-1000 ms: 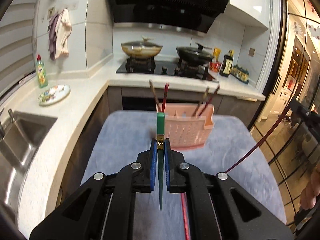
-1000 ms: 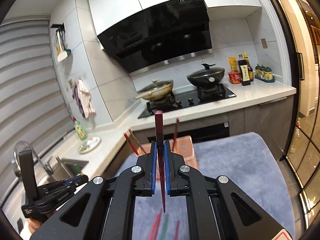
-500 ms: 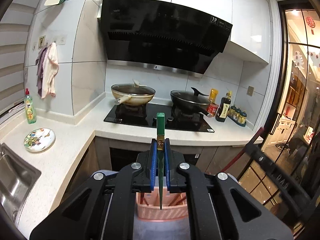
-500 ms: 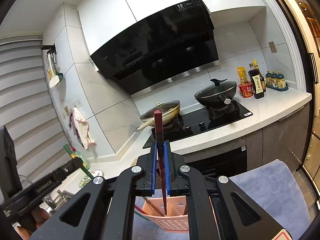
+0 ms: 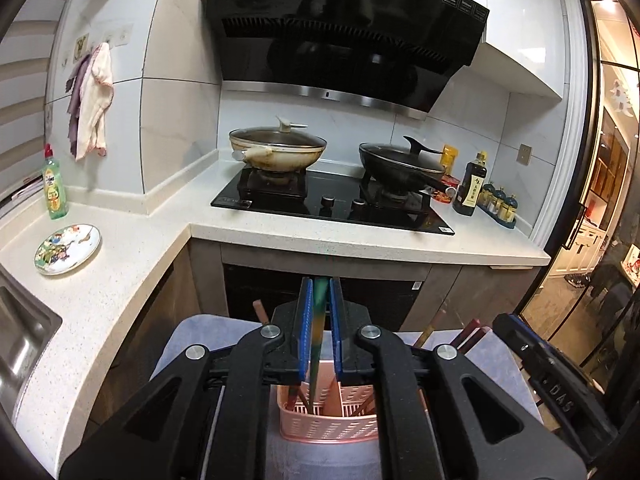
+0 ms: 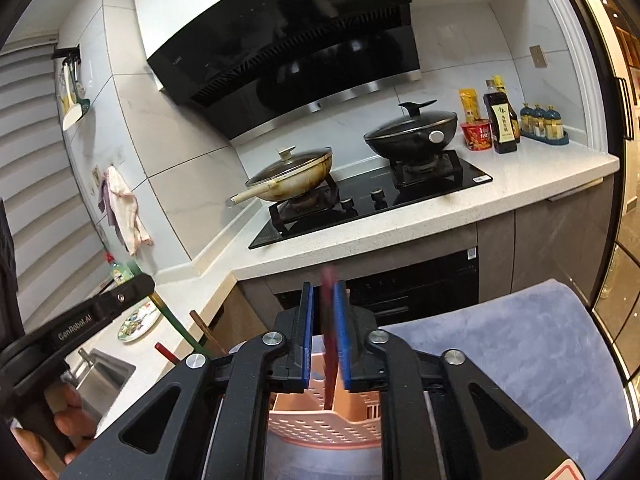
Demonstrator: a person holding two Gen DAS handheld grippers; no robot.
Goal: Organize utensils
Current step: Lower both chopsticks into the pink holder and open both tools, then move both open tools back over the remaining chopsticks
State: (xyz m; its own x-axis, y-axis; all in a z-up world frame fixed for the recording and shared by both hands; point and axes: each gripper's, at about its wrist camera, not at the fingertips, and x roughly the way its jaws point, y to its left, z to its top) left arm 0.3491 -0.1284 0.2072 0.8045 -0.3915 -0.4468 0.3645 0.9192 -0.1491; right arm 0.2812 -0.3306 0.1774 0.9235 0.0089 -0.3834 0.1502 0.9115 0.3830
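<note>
A pink slotted basket (image 5: pixel 328 424) stands on a blue-grey cloth (image 6: pixel 520 352), just below both grippers. My left gripper (image 5: pixel 321 292) has its pads slightly apart; a blurred green chopstick (image 5: pixel 320 332) slides down between them, tip inside the basket. My right gripper (image 6: pixel 324 292) hangs over the basket (image 6: pixel 320 428) too. Its jaws are opening, and a dark red chopstick (image 6: pixel 330 340) slips down between the pads into a compartment. Brown (image 5: pixel 260 312) and red chopsticks (image 5: pixel 472 328) stand in the basket.
Behind the cloth runs a white L-shaped counter (image 5: pixel 320 240) with a black hob, a tan wok (image 5: pixel 276 152) and a black pan (image 5: pixel 400 160). A patterned plate (image 5: pixel 66 244), a soap bottle (image 5: pixel 54 188) and a sink (image 5: pixel 20 340) are at left. Sauce bottles (image 6: pixel 500 120) stand at right.
Both grippers have moved forward over the basket. Each chopstick now sits lower between its pads and looks blurred. The pads of both grippers have parted a little.
</note>
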